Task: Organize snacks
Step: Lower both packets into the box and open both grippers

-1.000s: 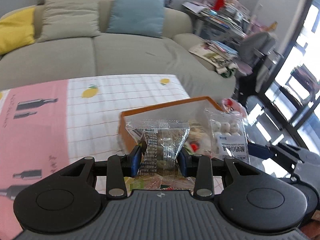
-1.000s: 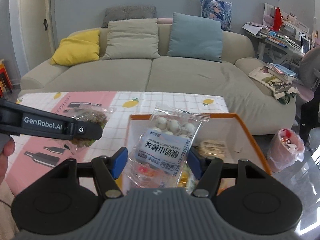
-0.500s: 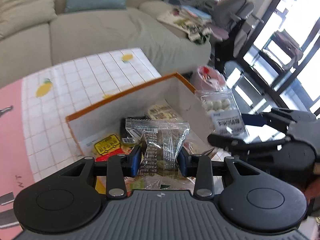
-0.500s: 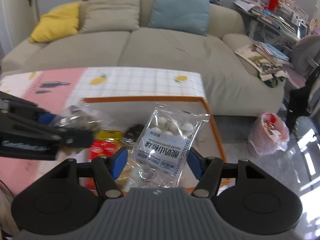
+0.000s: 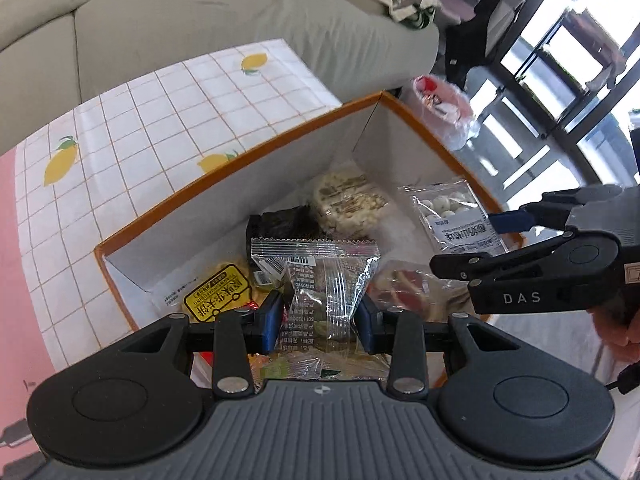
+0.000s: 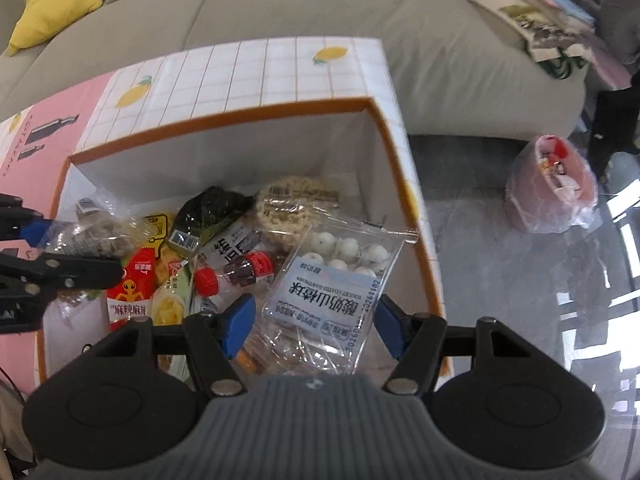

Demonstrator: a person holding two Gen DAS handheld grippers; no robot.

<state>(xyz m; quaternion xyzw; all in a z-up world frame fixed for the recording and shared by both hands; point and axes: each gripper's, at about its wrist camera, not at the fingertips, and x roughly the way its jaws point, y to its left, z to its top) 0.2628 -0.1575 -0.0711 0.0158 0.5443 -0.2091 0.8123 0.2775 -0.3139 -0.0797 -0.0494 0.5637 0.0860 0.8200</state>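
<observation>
The left tongs (image 5: 319, 322) clamp a clear snack packet (image 5: 320, 280) at lower centre, its long axis running up the frame, sealed edge on top. The right tongs (image 6: 316, 326) hold a clear bag of white balls (image 6: 340, 280) across its width, tilted, balls end toward the upper right. Both hang over an orange-rimmed box (image 6: 224, 114) on the table (image 5: 160, 120). Inside lie a round rice cake (image 6: 292, 208), a dark packet (image 6: 208, 208), a small bottle (image 6: 236, 272), a red packet (image 6: 132, 288) and a yellow packet (image 5: 218, 294). A second ago the sofa (image 6: 280, 8) filled both views; now both tongs tip down into the box.
</observation>
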